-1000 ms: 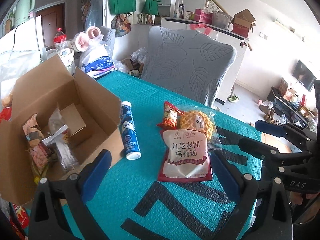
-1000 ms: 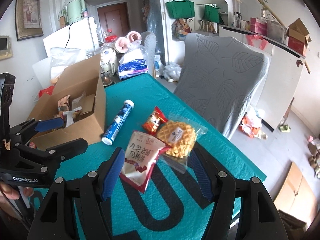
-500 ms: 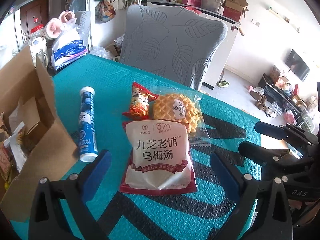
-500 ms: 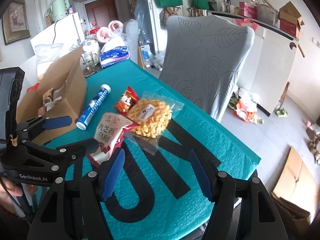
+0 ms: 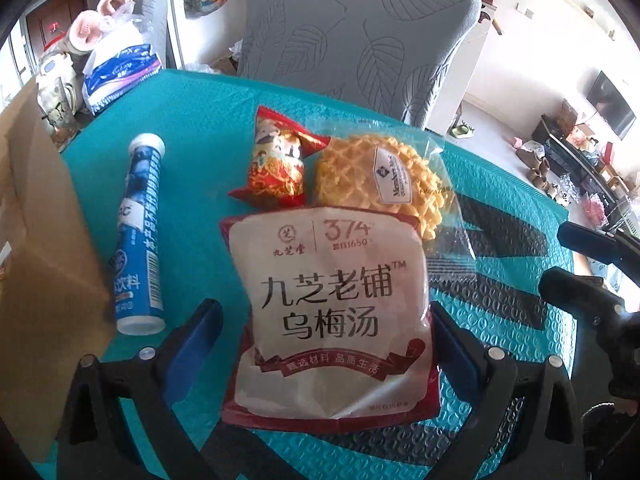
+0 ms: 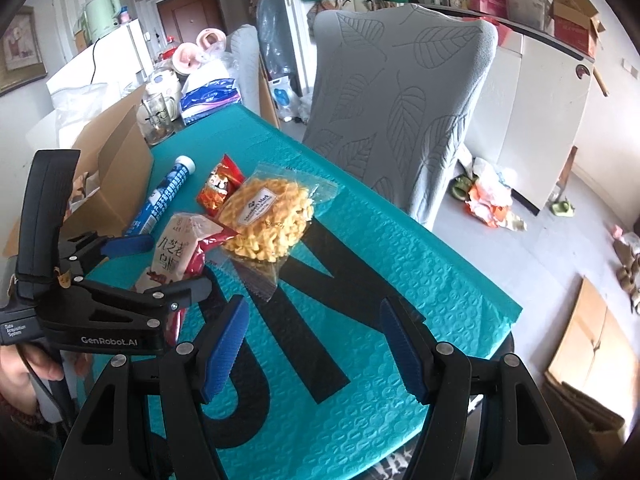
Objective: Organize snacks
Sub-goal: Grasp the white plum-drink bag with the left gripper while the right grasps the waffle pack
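Note:
A white and red drink-mix pouch [image 5: 328, 308] lies flat on the teal bubble mat [image 5: 200, 112]. My left gripper [image 5: 324, 340] is low over it, open, with a blue pad along each side of the pouch; I see no pad pressing. In the right wrist view the same pouch [image 6: 176, 252] sits between the left gripper [image 6: 176, 266] fingers. Behind the pouch lie a small red packet [image 5: 276, 168] and a bagged waffle [image 5: 380, 180], whose near edge the pouch overlaps. A blue tube [image 5: 140, 232] lies to the left. My right gripper [image 6: 312, 344] hangs open over bare mat, holding nothing.
An open cardboard box [image 6: 116, 168] with packets inside stands left of the tube, close to it. A grey leaf-patterned chair [image 6: 400, 100] stands behind the table's far edge. Bags and a glass jar [image 6: 156, 120] crowd the far left. The mat's right edge [image 6: 512, 312] drops to the floor.
My left gripper has come down and forward, so the pouch now fills the gap between its fingers and the box has slid to the left edge. My right gripper sank a little, still open.

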